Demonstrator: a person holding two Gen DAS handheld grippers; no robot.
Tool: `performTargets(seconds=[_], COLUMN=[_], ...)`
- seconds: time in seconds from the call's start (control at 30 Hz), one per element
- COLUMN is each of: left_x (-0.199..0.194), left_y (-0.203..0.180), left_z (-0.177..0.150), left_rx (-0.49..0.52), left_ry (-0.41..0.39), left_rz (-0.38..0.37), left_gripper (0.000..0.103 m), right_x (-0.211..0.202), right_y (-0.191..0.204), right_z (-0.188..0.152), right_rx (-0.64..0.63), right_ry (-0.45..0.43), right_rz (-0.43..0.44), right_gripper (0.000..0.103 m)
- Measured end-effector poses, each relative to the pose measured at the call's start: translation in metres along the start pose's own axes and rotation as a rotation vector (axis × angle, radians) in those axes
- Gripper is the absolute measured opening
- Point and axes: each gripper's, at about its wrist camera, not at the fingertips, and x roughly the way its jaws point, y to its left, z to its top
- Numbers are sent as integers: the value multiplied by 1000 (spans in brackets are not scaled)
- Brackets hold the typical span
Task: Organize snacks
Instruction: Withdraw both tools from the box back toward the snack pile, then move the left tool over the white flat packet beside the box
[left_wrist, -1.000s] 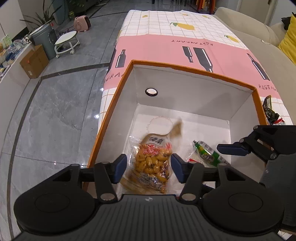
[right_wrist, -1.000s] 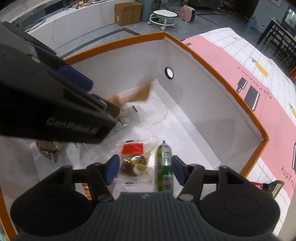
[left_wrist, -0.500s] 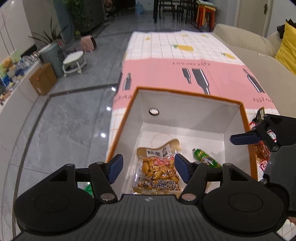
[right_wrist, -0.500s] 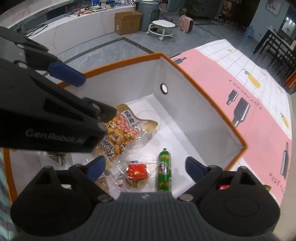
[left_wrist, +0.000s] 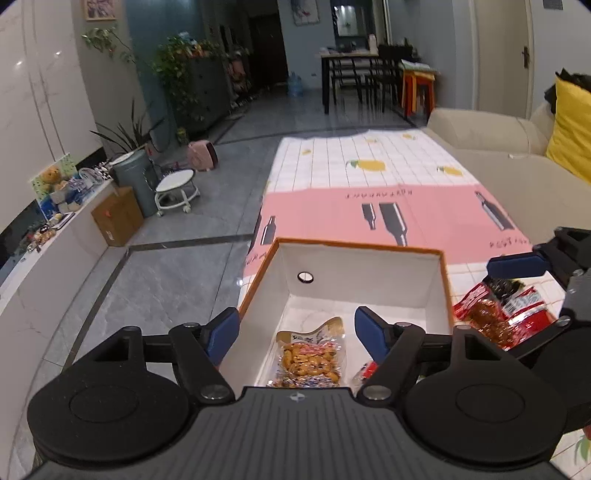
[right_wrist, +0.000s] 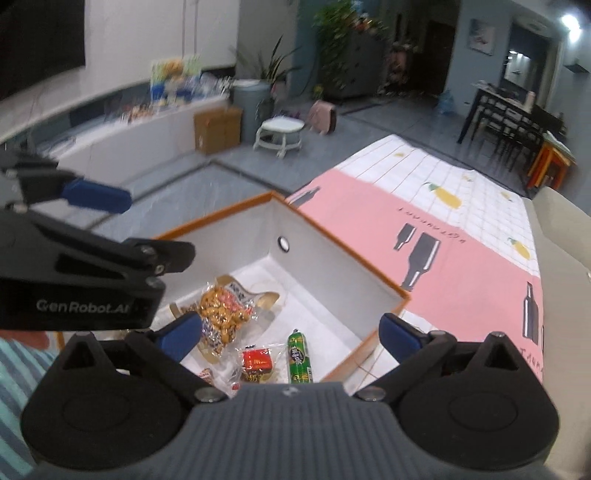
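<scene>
Snacks are partly gathered: a clear bag of golden nuts (left_wrist: 309, 360) lies on the floor of the orange-rimmed white box (left_wrist: 362, 280) at lower centre of the left wrist view. In the right wrist view a green wrapped stick (right_wrist: 299, 356) and a small red-labelled packet (right_wrist: 256, 363) lie just beside the bag, low in the frame. At least four items appear to be in; part of the box floor is hidden behind the grippers.

Work looks unfinished. Red snack packets (left_wrist: 495, 315) sit on the tabletop (left_wrist: 369, 192) just outside the box's right wall, at the right edge of the left wrist view, not yet packed.

The left gripper (left_wrist: 297, 330) hangs above the box with its jaws spreading apart and nothing pinched between them; the nut bag lies loose far below. The right gripper (right_wrist: 290, 334) likewise has its jaws opening wide and empty over the box's near corner.

The tabletop's pink and lemon-print cloth beyond the box carries nothing. A beige sofa (left_wrist: 491, 136) with a yellow cushion (left_wrist: 570, 125) borders it at upper right. The box's tall right wall stands between the loose packets and the interior, so each would likely need lifting over it; the two grippers also hang near one another.
</scene>
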Motion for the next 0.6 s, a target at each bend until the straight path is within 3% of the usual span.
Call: performTargets(seconds=[0.37,0.6], left_x=[-46,-52], left_y=[-34,-80], left_z=[-19,-37], left_rx=[-94,-66], left_ry=[-96,-64], left_rz=[-72,-173], left_gripper=[89,89], right_x=[-74,-95], right_y=[-29,-51], right_z=[-54,-103], right_rx=[97,137], right_ry=[-171,-147], right_rz=[-49,-95], right_gripper=[99,99])
